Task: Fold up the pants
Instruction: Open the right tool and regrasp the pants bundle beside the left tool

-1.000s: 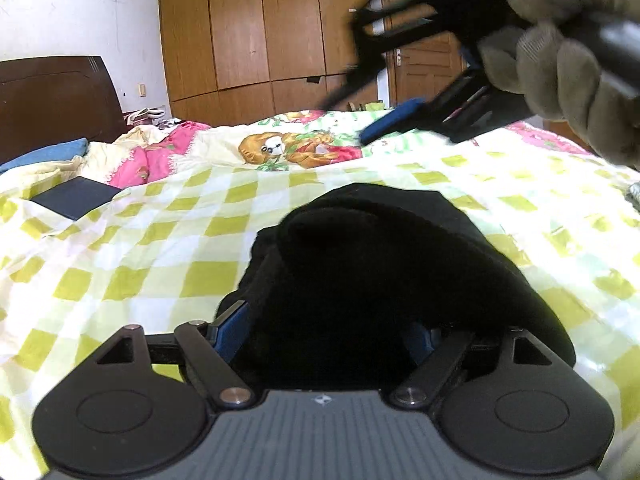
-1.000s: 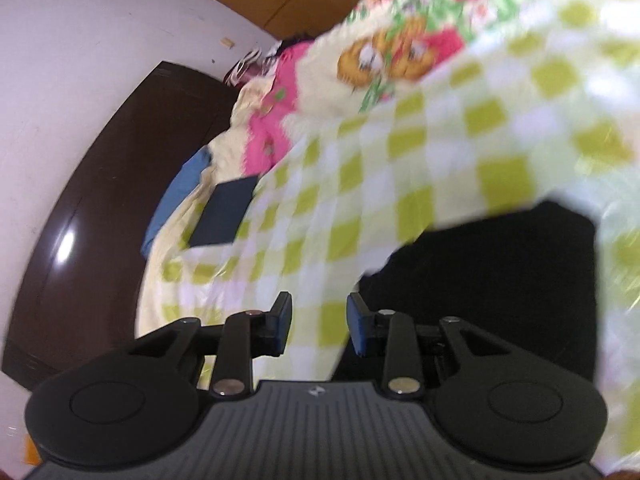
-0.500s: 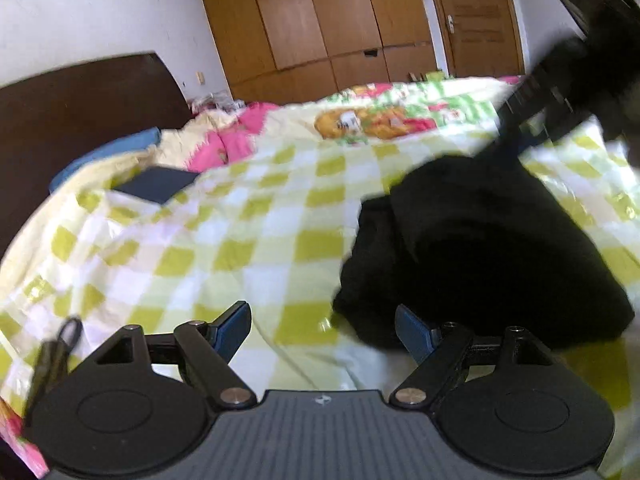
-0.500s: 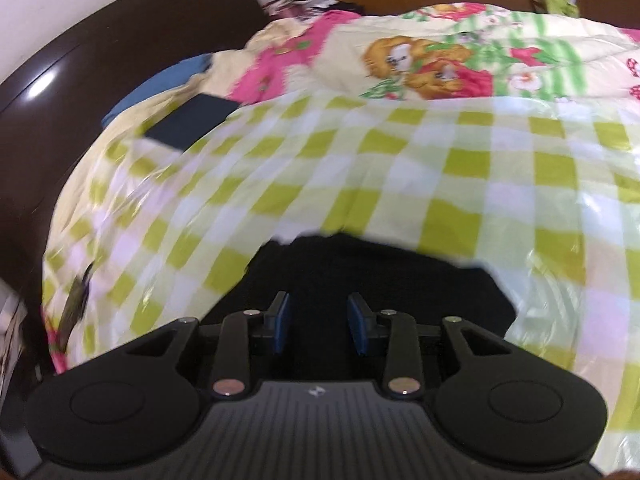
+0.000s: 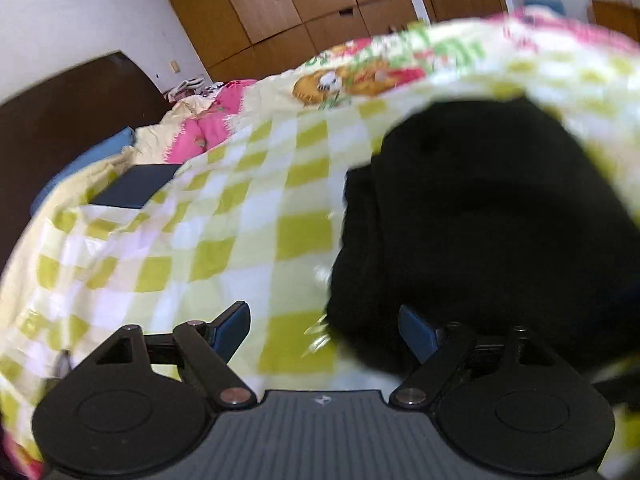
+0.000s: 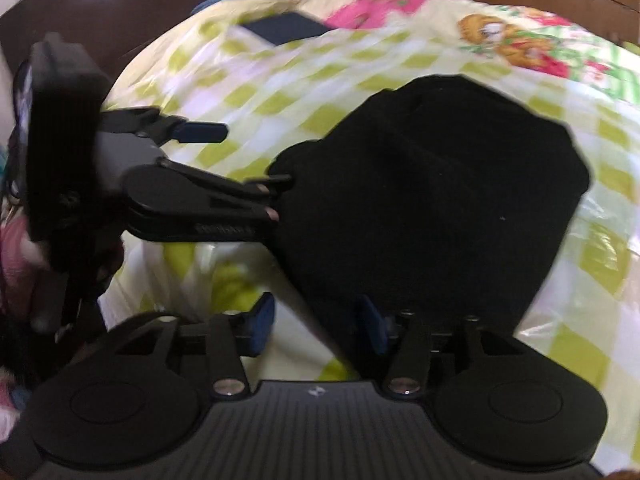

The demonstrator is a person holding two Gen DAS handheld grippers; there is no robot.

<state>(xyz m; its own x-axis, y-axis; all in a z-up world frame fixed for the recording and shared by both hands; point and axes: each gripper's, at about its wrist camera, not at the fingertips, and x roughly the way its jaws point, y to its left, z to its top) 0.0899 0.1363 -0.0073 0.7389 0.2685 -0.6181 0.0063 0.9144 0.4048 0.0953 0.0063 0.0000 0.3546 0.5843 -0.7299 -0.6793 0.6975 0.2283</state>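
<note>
Closest to the right wrist camera, the right gripper (image 6: 316, 322) is opening its jaws, the blue pads standing apart with the near-left corner of the pants (image 6: 432, 192) lying between them and neither pad pressing on the cloth. Just to the left, the left gripper (image 6: 224, 160) is hovering with its jaws spread wide, the lower finger reaching the left edge of the black bundle and the upper one over bare bedspread (image 6: 280, 80). From the left wrist view, its jaws (image 5: 324, 330) are standing wide open with only the bundle's near edge between them; the pants (image 5: 480, 220) are lying folded into a compact heap on the checked bedspread (image 5: 224, 240). Half a second ago the right gripper was nearly closed over the cloth; a second ago the left gripper was buried in the bundle. Farther back are lying a dark flat case (image 5: 136, 188), a cartoon-print quilt (image 5: 360, 76), the headboard (image 5: 60, 112) and wooden wardrobes (image 5: 300, 8).
</note>
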